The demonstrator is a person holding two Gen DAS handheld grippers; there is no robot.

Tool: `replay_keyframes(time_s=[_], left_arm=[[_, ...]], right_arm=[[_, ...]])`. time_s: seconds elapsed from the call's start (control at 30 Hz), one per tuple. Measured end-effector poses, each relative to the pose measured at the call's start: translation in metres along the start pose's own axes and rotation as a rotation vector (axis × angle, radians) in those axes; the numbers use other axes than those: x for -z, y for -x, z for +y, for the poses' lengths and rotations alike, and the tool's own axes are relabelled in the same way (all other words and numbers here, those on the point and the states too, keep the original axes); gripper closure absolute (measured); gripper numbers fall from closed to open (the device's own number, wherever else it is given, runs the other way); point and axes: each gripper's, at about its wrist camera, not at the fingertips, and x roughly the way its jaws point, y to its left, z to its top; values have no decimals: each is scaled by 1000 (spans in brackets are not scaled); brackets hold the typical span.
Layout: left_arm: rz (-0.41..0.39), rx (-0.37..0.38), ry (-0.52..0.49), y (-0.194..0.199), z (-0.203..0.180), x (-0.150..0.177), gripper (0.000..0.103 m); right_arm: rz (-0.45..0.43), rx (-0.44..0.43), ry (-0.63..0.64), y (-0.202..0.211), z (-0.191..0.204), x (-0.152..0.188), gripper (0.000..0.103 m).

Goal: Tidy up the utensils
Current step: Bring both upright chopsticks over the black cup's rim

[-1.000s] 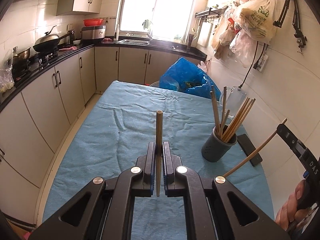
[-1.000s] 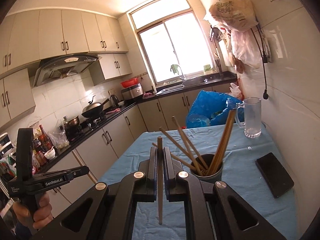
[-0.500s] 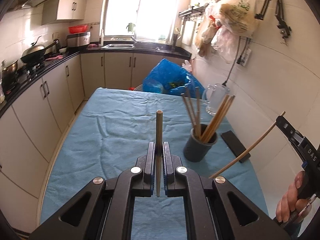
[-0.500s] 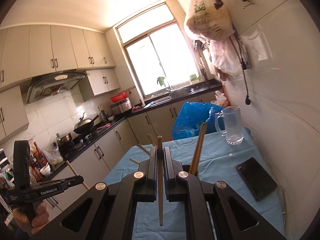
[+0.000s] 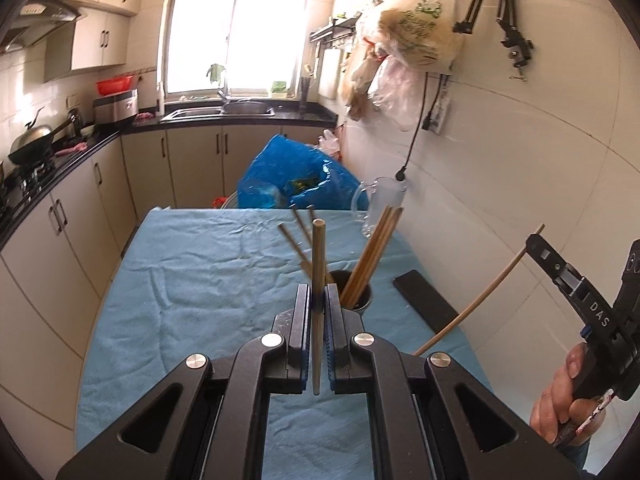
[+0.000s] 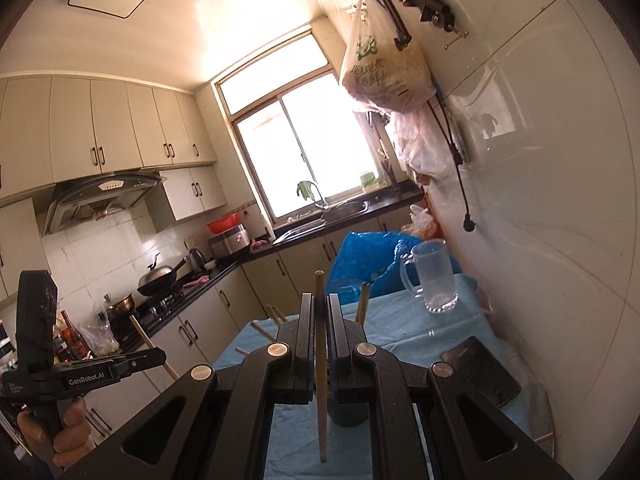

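So – 2 grippers, each w/ jaws clamped on 1 chopstick: left gripper (image 5: 317, 312), right gripper (image 6: 320, 320) – 1 holder (image 5: 357, 298)

A home kitchen, lived in and in daily use.

Cream cabinets (image 5: 192, 152) are seen under a black counter with a sink (image 5: 224, 111) below the window (image 5: 240, 28); a wok (image 6: 160, 280) sits on the stove under a range hood (image 6: 100, 196), and plastic bags (image 5: 416, 36) are hung from wall hooks.

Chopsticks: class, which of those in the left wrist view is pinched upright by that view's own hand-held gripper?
The chopstick standing straight between the left hand-held gripper; the others lean in the dark holder, and one slants from the right hand-held gripper.
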Motion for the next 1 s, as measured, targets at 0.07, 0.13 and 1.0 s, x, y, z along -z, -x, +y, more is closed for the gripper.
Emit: replay_keyframes(time_s=[0.07,0.13,1.0], left_arm=[[-9,9,-14,1,-9,-5,97],[-16,18,-25,1,-17,-11,97],[-46,1,29,-67,-24,-80,97]], right_arm=[[-6,-3,-1,1,-2,-4,97],[-15,-3,-2,2,-4,-9,97],[-27,21,8,-72,-9,-58,97]])
